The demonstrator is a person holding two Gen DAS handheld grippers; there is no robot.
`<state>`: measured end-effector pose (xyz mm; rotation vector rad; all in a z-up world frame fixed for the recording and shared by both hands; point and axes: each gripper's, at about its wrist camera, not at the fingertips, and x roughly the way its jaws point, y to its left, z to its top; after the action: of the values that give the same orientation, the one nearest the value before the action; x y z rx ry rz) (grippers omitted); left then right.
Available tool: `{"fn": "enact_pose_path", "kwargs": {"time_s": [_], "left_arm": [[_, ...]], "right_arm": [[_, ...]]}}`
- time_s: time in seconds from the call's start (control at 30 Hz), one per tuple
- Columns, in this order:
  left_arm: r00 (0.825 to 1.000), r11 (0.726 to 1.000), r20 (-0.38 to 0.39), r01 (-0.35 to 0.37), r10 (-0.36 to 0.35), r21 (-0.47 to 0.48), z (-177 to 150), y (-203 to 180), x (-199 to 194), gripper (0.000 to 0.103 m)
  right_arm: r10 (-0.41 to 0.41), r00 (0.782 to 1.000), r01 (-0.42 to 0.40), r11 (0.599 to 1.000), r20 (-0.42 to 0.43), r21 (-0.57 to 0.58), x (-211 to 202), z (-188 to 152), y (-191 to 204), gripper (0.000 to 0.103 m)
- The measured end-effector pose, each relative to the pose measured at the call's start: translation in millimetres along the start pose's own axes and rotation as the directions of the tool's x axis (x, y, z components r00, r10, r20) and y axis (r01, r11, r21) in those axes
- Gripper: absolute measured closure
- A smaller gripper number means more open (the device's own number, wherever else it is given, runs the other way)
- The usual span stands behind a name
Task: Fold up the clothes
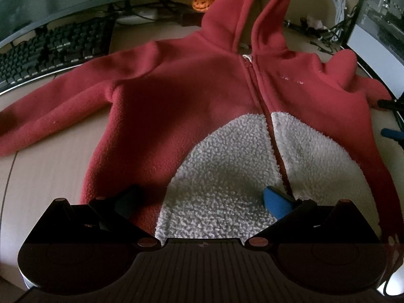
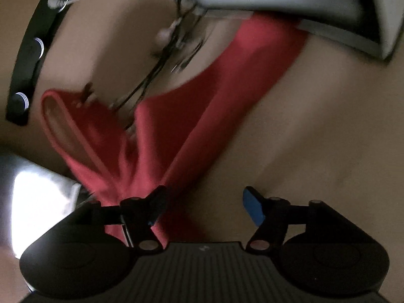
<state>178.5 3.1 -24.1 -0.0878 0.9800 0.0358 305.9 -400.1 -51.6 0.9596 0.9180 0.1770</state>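
**Red hoodie spread flat, both jaws apart**

A red fleece zip hoodie with a white sherpa belly panel (image 1: pixel 222 116) lies across the beige tabletop (image 1: pixel 50 171), filling the frame's centre. The left gripper (image 1: pixel 202 202) hovers at bottom centre, jaws wide and empty. The right gripper (image 2: pixel 204 207) has jaws partly apart, a red sleeve (image 2: pixel 202 116) draped beside its left finger, ungripped.

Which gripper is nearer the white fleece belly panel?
Left. The left gripper hovers open right over the white fleece belly panel; the right gripper is off at a red sleeve.
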Motion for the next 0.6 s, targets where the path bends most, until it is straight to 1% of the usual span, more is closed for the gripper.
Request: {"fn": "enact_pose_path", "kwargs": {"time_s": [0.03,0.13,0.17,0.23,0.3,0.37,0.43,0.5,0.53,0.6], "left_arm": [[1.0,1.0,0.0,-0.002,0.002,0.003,0,-1,0,0.0],[1.0,1.0,0.0,-0.002,0.002,0.001,0,0,0,0.0],[1.0,1.0,0.0,0.0,0.0,-0.001,0,0,0,0.0],[1.0,1.0,0.0,0.001,-0.001,-0.002,0,0,-1,0.0],[1.0,1.0,-0.002,-0.003,0.003,-0.002,-1,0,-1,0.0],[1.0,1.0,-0.004,-0.008,0.008,-0.004,-1,0,-2,0.0],[1.0,1.0,-0.003,-0.014,0.014,-0.012,-2,1,-3,0.0],[1.0,1.0,-0.003,-0.021,0.021,-0.014,-4,2,-3,0.0],[1.0,1.0,-0.003,-0.025,0.025,-0.015,-4,2,-4,0.0],[1.0,0.999,-0.005,-0.029,0.029,-0.022,-4,3,-5,0.0]], "right_arm": [[0.031,0.999,-0.03,0.999,-0.021,0.02,8,0,1,0.035],[0.085,0.996,-0.084,0.996,-0.022,0.042,31,6,7,0.036],[0.088,0.996,-0.088,0.996,0.009,0.034,38,10,9,0.036],[0.081,0.992,-0.084,0.996,0.094,0.034,42,22,11,0.042],[0.117,0.977,-0.134,0.987,0.18,0.084,45,37,6,0.042],[0.173,0.961,-0.206,0.968,0.217,0.14,50,53,-3,0.042],[0.214,0.946,-0.253,0.957,0.245,0.141,50,61,-4,0.042],[0.246,0.931,-0.275,0.958,0.269,0.075,47,60,2,0.045],[0.254,0.927,-0.274,0.961,0.277,0.037,43,59,7,0.05],[0.28,0.922,-0.278,0.96,0.267,-0.046,37,55,20,0.055]]}}
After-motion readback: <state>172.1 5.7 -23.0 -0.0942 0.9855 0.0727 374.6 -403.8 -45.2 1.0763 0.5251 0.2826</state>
